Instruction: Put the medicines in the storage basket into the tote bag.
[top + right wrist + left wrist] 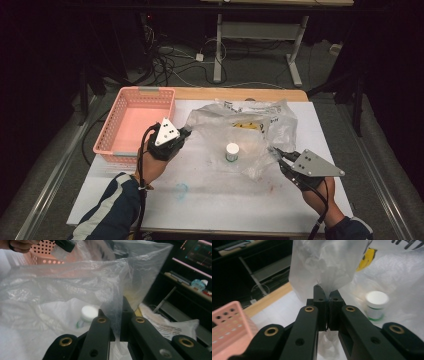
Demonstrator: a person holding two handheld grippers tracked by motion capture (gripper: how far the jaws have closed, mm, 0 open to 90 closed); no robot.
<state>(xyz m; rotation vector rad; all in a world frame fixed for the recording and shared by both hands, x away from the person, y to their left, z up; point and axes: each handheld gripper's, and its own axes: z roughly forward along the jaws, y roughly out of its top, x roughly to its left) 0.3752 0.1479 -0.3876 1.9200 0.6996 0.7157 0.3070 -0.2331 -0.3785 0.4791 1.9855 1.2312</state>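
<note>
Right now I have both grippers pinching the clear plastic bag [245, 131] and holding it spread over the white table [210, 200]. My left gripper [186, 133] has its jaws pressed together on the bag's left edge; in the left gripper view the film is clamped between the pads [334, 305]. My right gripper [278, 154] is likewise closed on the bag's right lower corner. A small white-capped jar [232, 152] stands upright on the table, seen through the plastic, between the two grippers. I see the pink basket [120, 102] sitting at the table's left, just beside my left hand.
</note>
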